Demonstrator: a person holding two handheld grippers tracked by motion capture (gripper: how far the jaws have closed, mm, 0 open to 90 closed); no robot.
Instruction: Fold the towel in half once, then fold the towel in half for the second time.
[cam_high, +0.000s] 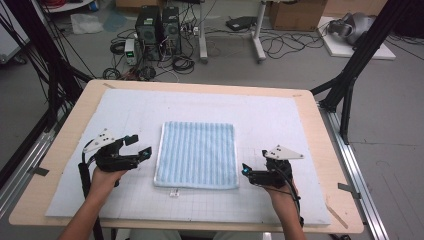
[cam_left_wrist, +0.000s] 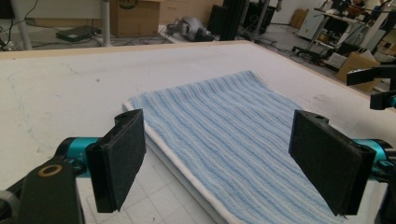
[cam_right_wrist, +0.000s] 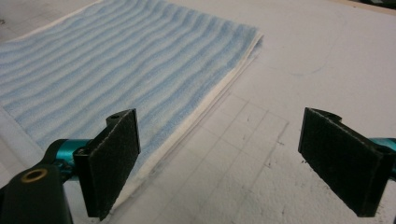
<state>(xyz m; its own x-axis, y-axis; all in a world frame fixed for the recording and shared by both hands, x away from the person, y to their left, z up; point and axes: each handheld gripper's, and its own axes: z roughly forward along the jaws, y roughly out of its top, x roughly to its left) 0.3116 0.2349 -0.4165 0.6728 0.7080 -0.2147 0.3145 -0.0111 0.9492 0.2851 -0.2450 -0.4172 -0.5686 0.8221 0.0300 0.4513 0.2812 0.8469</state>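
Observation:
A folded light-blue striped towel (cam_high: 196, 154) lies flat in the middle of the white gridded mat (cam_high: 280, 115). My left gripper (cam_high: 140, 146) hovers just off the towel's left edge, open, jaws pointing toward it. In the left gripper view the towel (cam_left_wrist: 233, 135) lies ahead between and beyond the wide-apart pads, with nothing in my left gripper (cam_left_wrist: 219, 163). My right gripper (cam_high: 246, 172) sits by the towel's near right corner, open. In the right gripper view my right gripper (cam_right_wrist: 224, 158) is empty over bare mat, the towel (cam_right_wrist: 116, 70) beyond its left pad.
The mat covers a wooden table (cam_high: 75, 125) with rounded corners. A small white tag (cam_high: 174, 192) lies at the towel's near edge. Beyond the table, on the floor, stand computer towers (cam_high: 159, 31), cables and cardboard boxes (cam_high: 296, 14). Black frame struts (cam_high: 350, 75) rise on both sides.

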